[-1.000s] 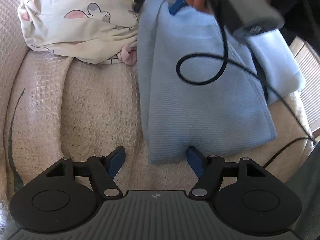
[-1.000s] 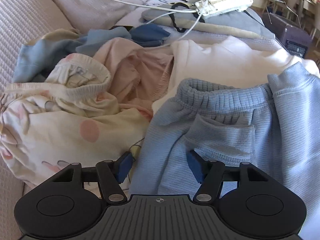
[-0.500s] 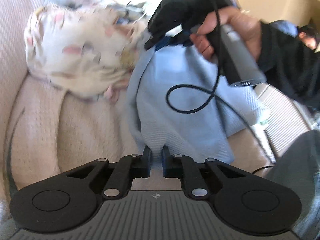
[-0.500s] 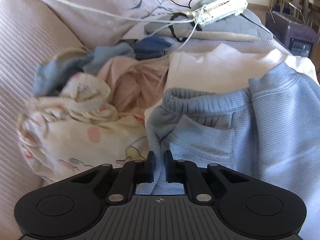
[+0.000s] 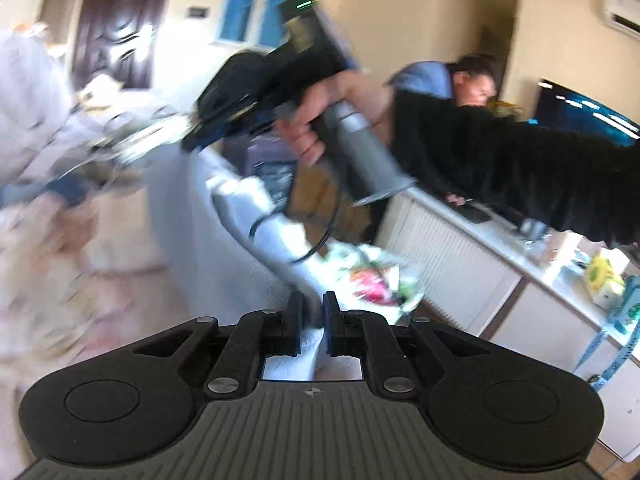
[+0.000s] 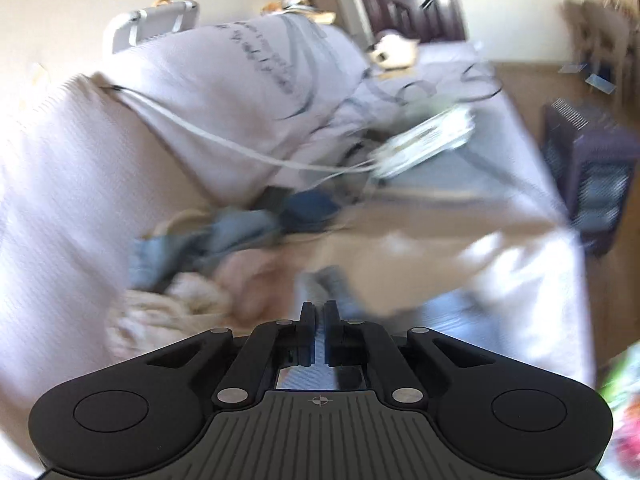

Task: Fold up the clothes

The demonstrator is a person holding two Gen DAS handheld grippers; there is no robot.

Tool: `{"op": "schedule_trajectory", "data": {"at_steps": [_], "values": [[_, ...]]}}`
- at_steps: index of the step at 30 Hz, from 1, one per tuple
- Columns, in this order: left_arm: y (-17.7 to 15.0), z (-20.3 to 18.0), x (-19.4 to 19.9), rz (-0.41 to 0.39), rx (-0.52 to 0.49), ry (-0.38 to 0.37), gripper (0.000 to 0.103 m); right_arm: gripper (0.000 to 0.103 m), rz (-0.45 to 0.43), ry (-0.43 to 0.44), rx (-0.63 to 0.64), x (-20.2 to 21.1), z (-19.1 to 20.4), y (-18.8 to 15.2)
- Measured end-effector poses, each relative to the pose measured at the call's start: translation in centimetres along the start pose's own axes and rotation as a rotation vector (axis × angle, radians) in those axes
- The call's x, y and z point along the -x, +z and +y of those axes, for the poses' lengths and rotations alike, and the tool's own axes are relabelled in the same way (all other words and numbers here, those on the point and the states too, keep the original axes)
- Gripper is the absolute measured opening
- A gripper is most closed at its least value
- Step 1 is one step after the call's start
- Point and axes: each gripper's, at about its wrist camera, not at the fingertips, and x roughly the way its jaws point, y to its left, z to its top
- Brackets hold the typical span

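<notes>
Lifted off the sofa since a moment ago, the light-blue sweatpants (image 5: 276,240) hang stretched between the left claw (image 5: 311,314) and right claw (image 6: 319,322), both clamped on fabric.

My left gripper (image 5: 312,312) was matte black with silver screws and a ribbed base; my hand (image 5: 320,120) was bare-skinned, its sleeve (image 5: 500,160) black.

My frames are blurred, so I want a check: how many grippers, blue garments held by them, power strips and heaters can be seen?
Grippers: 2, the left gripper and the right gripper
blue garment, held: 1
power strip: 1
heater: 1
Total: 5
</notes>
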Motion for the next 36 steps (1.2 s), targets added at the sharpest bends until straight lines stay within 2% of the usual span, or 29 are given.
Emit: {"op": "schedule_trajectory", "data": {"at_steps": [4,6,10,13,14,17,18,19,20,24,26,28,30,33,36], "values": [[0.7,-3.6,-4.6,0.036,-0.096,-0.046,0.006,0.004,-0.002,-0.058,-0.012,1.0,-3.8,-0.5],[0.5,-4.7,-7.4,0.082,-0.115,-0.071,0.005,0.004,-0.005,-0.089,-0.023,1.1,-5.8,-0.9],[-1.6,-5.5,-12.4,0.213,-0.105,-0.092,0.006,0.004,0.056,-0.091,-0.075,-0.4,-9.3,-2.2],[-3.4,-5.1,-13.4,0.295,-0.070,-0.083,0.006,0.006,0.098,-0.087,-0.126,-2.1,-11.3,-3.6],[-4.0,-5.0,-13.7,0.323,-0.058,-0.080,0.006,0.010,0.100,-0.081,-0.128,-2.5,-11.7,-4.0],[-4.7,-3.9,-12.2,0.333,-0.008,-0.070,0.011,0.016,0.091,-0.082,-0.161,-3.1,-12.8,-4.8],[-4.8,-3.5,-11.4,0.332,0.010,-0.056,0.017,0.019,0.087,-0.080,-0.174,-3.0,-13.1,-4.8],[-5.0,-3.1,-10.6,0.330,0.028,-0.039,0.027,0.028,0.079,-0.084,-0.179,-2.7,-13.2,-4.9],[-5.2,-2.7,-9.8,0.328,0.047,-0.023,0.031,0.035,0.072,-0.083,-0.184,-2.2,-13.3,-5.0],[-6.0,-1.1,-6.4,0.320,0.120,0.043,0.044,0.041,0.080,0.013,-0.207,0.6,-14.0,-5.5],[-6.4,-0.3,-5.2,0.319,0.151,0.077,0.044,0.051,0.100,0.065,-0.229,2.0,-14.3,-6.2],[-6.3,-0.7,-5.3,0.308,0.127,0.091,0.044,0.055,0.142,0.096,-0.244,2.6,-14.2,-7.3],[-6.2,-1.2,-5.5,0.296,0.099,0.102,0.045,0.055,0.182,0.115,-0.244,3.0,-14.0,-8.4],[-5.8,-3.2,-6.6,0.253,-0.045,0.114,0.048,0.055,0.238,0.130,-0.219,3.0,-13.4,-9.7],[-5.9,-5.3,-8.4,0.239,-0.203,0.121,0.049,0.055,0.285,0.158,-0.269,2.7,-13.3,-11.1]]}}
